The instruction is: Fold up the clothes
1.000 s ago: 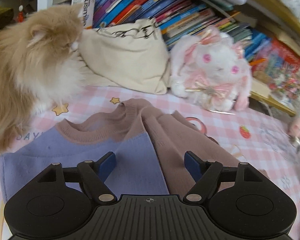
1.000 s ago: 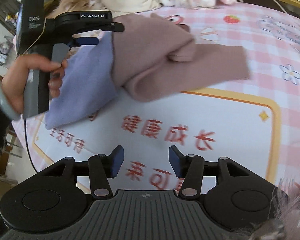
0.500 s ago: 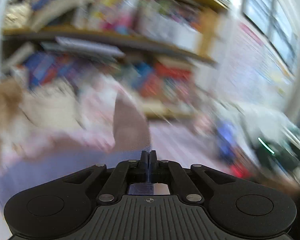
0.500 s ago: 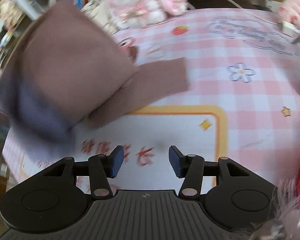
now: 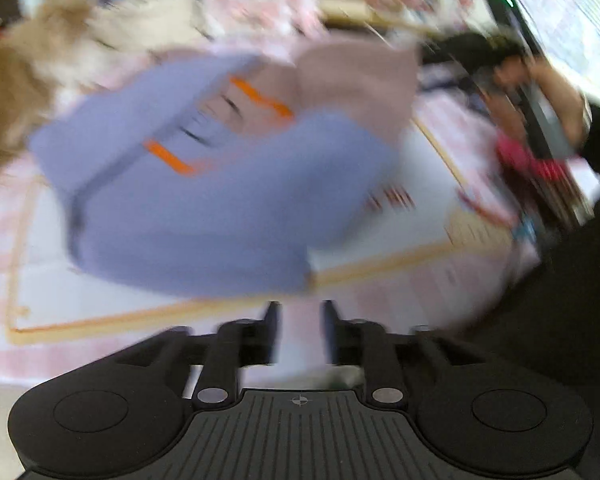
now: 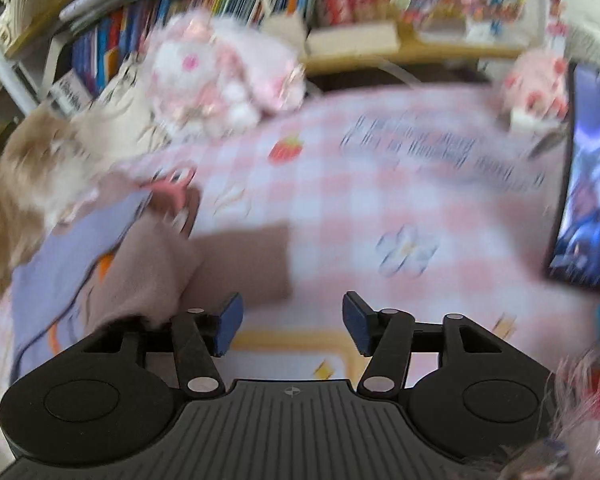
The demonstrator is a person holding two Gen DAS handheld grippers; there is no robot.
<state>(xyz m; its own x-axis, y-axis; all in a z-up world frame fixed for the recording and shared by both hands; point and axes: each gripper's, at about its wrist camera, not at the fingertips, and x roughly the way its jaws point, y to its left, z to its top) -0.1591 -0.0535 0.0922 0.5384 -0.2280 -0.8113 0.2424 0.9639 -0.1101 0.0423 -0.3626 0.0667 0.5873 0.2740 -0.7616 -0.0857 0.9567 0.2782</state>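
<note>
The view is blurred by motion. A lavender and brown sweater [image 5: 204, 200] lies folded over on the white mat, showing orange marks on its turned side. My left gripper [image 5: 298, 328] hovers just in front of its near edge. Its jaws are opening, with only tablecloth between them. In the right wrist view the sweater [image 6: 140, 264] lies at the left, and its brown sleeve [image 6: 244, 260] stretches out just ahead of the left fingertip. My right gripper [image 6: 292, 320] is open and still opening, holding nothing.
A long-haired cat [image 6: 20, 184] sits against the sweater's far left side. A plush rabbit [image 6: 212, 76] and a cream bag stand in front of the bookshelf. A lit screen [image 6: 588, 200] stands at the right edge. The pink checked tablecloth [image 6: 340, 200] covers the table.
My left gripper was shut on the sweater half a second ago and carried it over. It has now let go and pulled back. My right gripper swung toward the shelf and its jaws widened.
</note>
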